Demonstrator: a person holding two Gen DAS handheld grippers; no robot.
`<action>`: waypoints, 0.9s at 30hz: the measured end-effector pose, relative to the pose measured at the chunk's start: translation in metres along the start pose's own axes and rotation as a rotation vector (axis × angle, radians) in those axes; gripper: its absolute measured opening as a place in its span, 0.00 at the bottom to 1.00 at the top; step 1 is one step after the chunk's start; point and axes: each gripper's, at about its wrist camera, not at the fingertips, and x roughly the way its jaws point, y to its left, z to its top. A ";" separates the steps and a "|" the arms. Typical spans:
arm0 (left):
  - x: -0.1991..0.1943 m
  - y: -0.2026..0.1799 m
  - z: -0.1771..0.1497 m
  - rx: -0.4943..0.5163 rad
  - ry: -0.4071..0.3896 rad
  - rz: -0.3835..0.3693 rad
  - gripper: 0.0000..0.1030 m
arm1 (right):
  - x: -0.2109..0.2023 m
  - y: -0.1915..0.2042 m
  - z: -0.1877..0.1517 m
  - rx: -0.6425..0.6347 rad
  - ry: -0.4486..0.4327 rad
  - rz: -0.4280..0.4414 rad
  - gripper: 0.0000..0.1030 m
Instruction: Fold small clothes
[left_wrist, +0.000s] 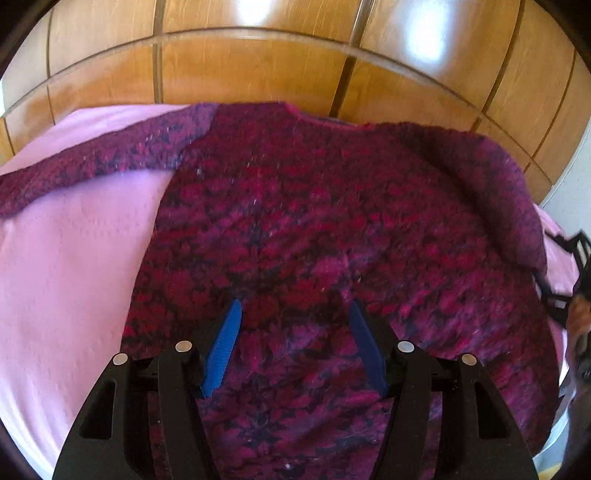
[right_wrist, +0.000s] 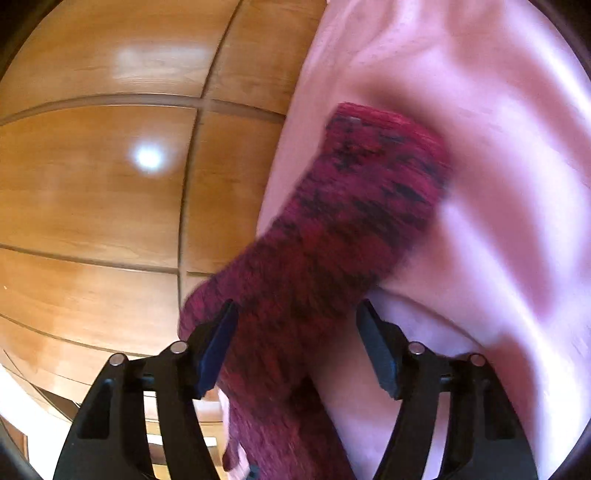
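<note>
The magenta knit sweater (left_wrist: 325, 236) lies spread flat on the pink blanket (left_wrist: 74, 258), one sleeve (left_wrist: 92, 166) stretched far left. My left hand-held gripper (left_wrist: 293, 314) hovers over its near part, jaws apart, holding nothing. My right hand-held gripper (right_wrist: 295, 321) straddles the other sleeve (right_wrist: 332, 229), jaws apart, not pinching it. Wooden panels (left_wrist: 258, 66) stand beyond.

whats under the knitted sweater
A pink blanket lies under the sweater; it shows to the left and at the right edge. What the blanket itself rests on is covered. Behind them stand wooden cabinet doors.
</note>
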 end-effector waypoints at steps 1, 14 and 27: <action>0.001 0.000 -0.001 -0.001 0.000 -0.001 0.58 | 0.002 0.007 0.004 -0.032 -0.002 -0.024 0.41; 0.004 0.002 -0.009 0.015 -0.030 0.020 0.67 | -0.042 0.073 0.096 -0.518 -0.363 -0.576 0.11; -0.036 0.034 -0.009 -0.080 -0.025 0.007 0.67 | -0.044 0.054 0.072 -0.555 -0.167 -0.600 0.55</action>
